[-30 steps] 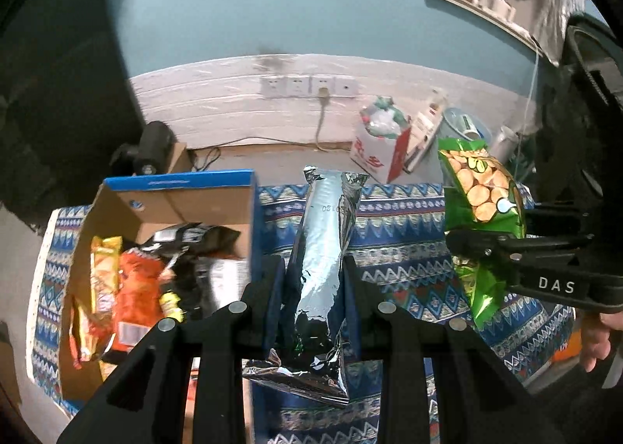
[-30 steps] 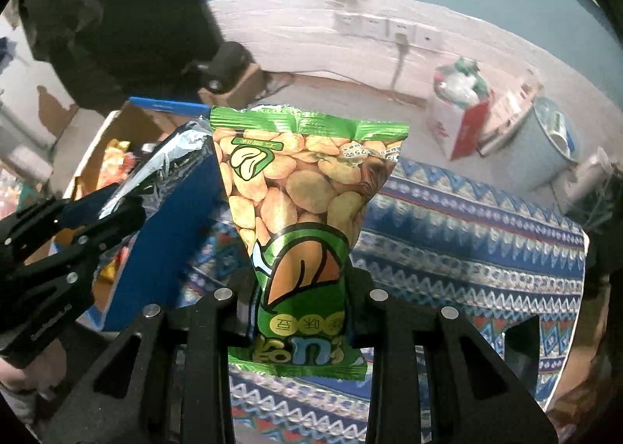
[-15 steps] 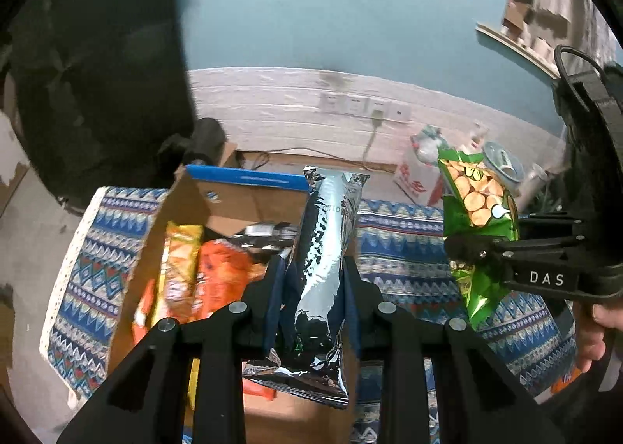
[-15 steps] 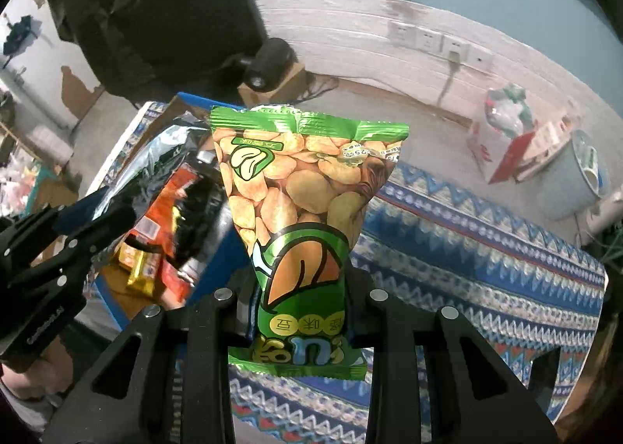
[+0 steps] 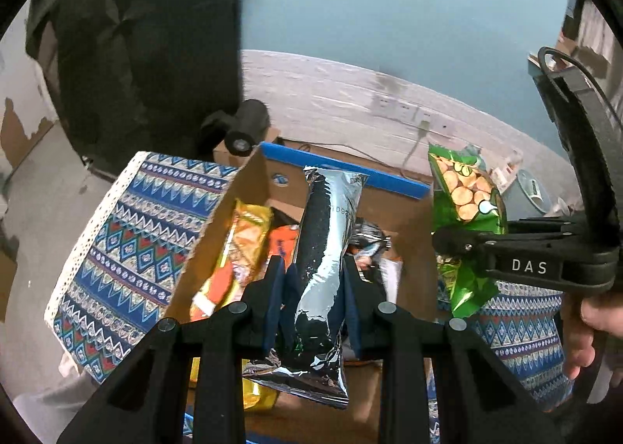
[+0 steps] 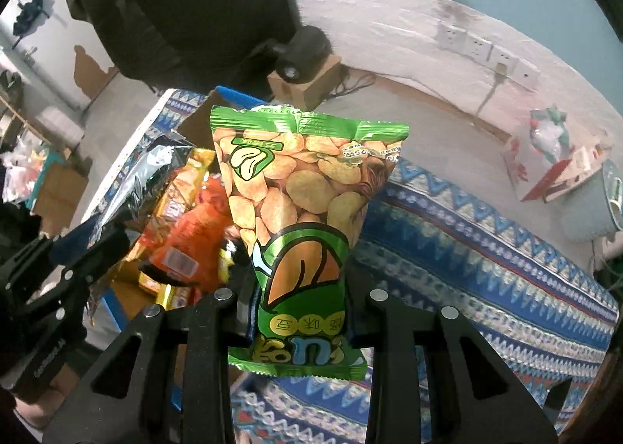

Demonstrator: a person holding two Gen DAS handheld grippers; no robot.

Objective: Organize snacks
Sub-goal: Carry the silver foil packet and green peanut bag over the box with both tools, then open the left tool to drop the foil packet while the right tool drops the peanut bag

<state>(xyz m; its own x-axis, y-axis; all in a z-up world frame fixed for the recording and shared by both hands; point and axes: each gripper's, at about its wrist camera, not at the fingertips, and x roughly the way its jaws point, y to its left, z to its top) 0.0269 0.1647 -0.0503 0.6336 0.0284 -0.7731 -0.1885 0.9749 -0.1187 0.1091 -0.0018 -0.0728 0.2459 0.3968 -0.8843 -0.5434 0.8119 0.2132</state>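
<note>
The left gripper (image 5: 313, 288) was clamped on a silver foil snack pouch (image 5: 325, 249), its blue pads pinching the pouch's lower half so that the sealed bottom hung below them. The pouch stood upright above the open cardboard box (image 5: 218, 226), near the box's middle.

The right gripper (image 6: 300, 296) was closed on a green bag of broad beans (image 6: 303, 210), gripped low with the printed face towards its camera. In the left wrist view that bag (image 5: 463, 206) hung over the box's right-hand wall, above the patterned tablecloth (image 5: 128, 234) rather than clearly over the opening.

The box sat on the cloth with its blue-edged flap (image 5: 342, 169) raised at the far side. Several packets already lay inside: a yellow-orange one (image 5: 241, 245) along the left wall, an orange one (image 6: 194, 234) beside it, and something dark and shiny further right.

As a judgement, the sorting was well under way: some snacks were boxed, two more were in the air and not yet released, and both drops remained.

Each held packet blocked much of the box interior, so the count of packets there could not be read, nor the free space. The box's near edge was cut off by the gripper bodies, and whether loose snacks remained elsewhere on the cloth could not be told.
</note>
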